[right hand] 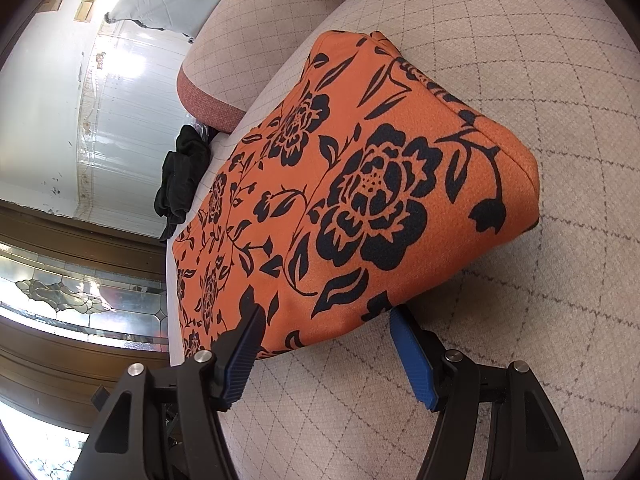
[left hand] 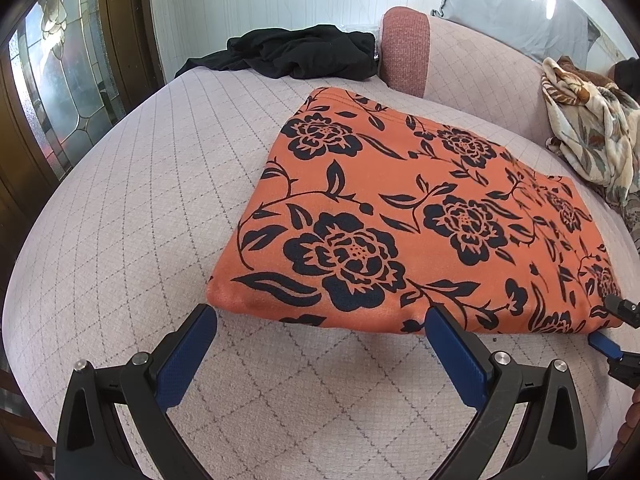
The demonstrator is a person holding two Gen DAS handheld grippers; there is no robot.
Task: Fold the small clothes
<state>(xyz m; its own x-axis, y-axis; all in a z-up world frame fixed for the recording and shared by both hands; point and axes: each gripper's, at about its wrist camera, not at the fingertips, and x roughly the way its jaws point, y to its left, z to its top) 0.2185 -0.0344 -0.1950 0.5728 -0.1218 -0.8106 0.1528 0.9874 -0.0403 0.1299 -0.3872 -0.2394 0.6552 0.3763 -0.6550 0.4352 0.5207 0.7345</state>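
Blue-padded and black-framed, the left gripper (left hand: 320, 316) stands spread wide and empty just short of the near fold of the orange cloth with black flower print (left hand: 404, 216), which lies folded flat on the pale quilted sofa seat (left hand: 132, 184), a crumpled black garment (left hand: 296, 54) well behind it. From the right wrist view, the right gripper (right hand: 324, 316) is likewise spread, one blue pad over the cloth's near edge and the other beside it on the seat, pinching nothing. To fold well, I'd say both should catch all layers at the near corners evenly; no brand or writing is readable.
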